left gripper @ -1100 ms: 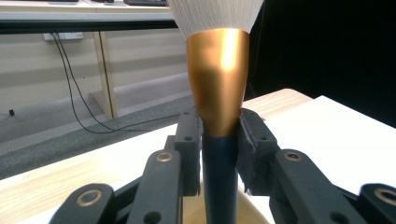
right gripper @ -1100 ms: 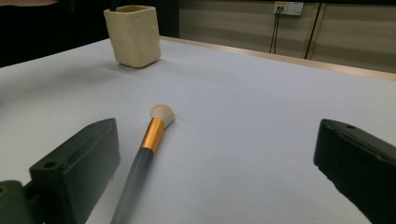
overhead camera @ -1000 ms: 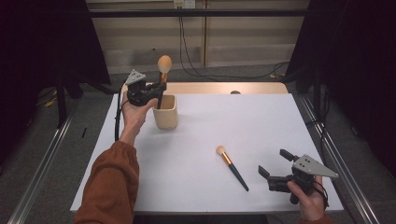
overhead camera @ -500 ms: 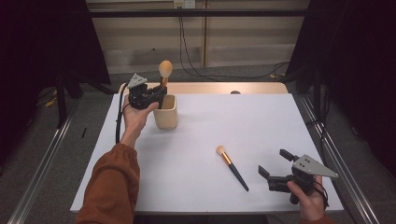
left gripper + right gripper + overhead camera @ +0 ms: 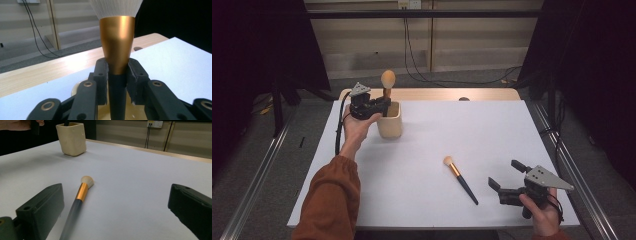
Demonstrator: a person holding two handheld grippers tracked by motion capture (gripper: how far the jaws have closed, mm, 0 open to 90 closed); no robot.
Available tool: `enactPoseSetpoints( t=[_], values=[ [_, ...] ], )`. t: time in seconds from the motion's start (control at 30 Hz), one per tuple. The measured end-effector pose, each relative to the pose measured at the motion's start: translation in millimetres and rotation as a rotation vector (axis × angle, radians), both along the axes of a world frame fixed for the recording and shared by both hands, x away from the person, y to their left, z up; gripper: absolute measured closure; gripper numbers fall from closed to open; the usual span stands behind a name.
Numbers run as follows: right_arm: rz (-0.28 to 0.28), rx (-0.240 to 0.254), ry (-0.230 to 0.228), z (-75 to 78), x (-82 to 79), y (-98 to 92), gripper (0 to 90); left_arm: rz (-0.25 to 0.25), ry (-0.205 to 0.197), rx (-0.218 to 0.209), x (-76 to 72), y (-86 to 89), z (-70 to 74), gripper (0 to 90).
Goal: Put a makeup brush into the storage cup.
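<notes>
White tabletop (image 5: 512, 130), upper left of frame: left gripper (image 5: 379, 105) fingers clamped on a light, rigid, slender makeup brush (image 5: 117, 52) at its handle below the slick ferrule, over the cup (image 5: 390, 121); right gripper (image 5: 507, 177) fingers wide open, empty

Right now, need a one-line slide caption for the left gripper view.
Left gripper clamps a makeup brush upright at its handle, just below the gold ferrule, over the beige cup.
</notes>
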State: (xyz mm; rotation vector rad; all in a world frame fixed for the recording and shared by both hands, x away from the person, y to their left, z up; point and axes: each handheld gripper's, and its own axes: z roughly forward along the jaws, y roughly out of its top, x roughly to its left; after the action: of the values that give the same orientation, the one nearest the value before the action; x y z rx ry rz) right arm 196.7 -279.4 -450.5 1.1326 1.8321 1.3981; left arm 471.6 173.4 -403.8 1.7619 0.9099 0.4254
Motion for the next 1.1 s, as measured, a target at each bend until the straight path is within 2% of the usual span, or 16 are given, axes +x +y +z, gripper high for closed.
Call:
enactPoseSetpoints(
  t=[0.23,0.33,0.4,0.43,0.47,0.63,0.9,0.93,1.0,1.03,1.07,1.1],
  values=[
    [0.001,-0.001,0.001,-0.1,0.2,-0.2,0.2,-0.007,0.015,0.026,0.3,-1.9,-1.7,71.6],
    [0.001,-0.001,0.001,0.0,0.0,0.0,0.2,0.011,0.034,0.026,0.3,-1.7,-2.3,70.4],
    [0.003,0.001,0.0,-0.1,0.1,-0.1,0.2,0.007,0.048,0.024,0.4,-1.1,-2.8,65.0],
    [0.002,0.0,0.002,-0.2,0.3,-0.2,0.2,0.005,0.044,0.036,0.0,-1.0,-3.1,64.3],
    [0.001,0.0,0.002,-0.2,0.3,-0.2,0.2,0.001,0.044,0.017,-0.6,0.2,-2.7,63.9],
    [0.003,0.001,0.001,0.0,0.1,0.2,0.2,-0.013,0.038,0.022,-2.4,-0.1,-1.8,57.3],
    [0.002,0.0,0.0,0.0,0.0,0.1,0.2,-0.003,0.029,0.0,-8.0,2.9,-2.4,37.8],
    [0.003,0.0,0.0,-0.1,0.1,0.1,0.2,0.005,0.028,-0.008,-9.9,4.1,-1.9,30.6],
    [0.002,-0.001,0.001,-0.1,0.3,0.3,0.2,0.004,0.023,-0.012,-10.6,4.7,-1.9,23.4],
    [0.002,-0.001,0.001,-0.1,0.3,0.3,0.2,-0.003,0.025,-0.022,-10.9,5.0,-2.1,23.4],
    [0.001,-0.002,0.001,-0.1,0.4,0.4,0.2,-0.004,0.035,-0.046,-11.3,5.3,-2.4,19.0],
    [-0.001,0.002,0.002,0.0,0.5,0.8,0.2,0.001,0.035,-0.045,-11.8,5.8,-2.4,16.4]
  ],
)
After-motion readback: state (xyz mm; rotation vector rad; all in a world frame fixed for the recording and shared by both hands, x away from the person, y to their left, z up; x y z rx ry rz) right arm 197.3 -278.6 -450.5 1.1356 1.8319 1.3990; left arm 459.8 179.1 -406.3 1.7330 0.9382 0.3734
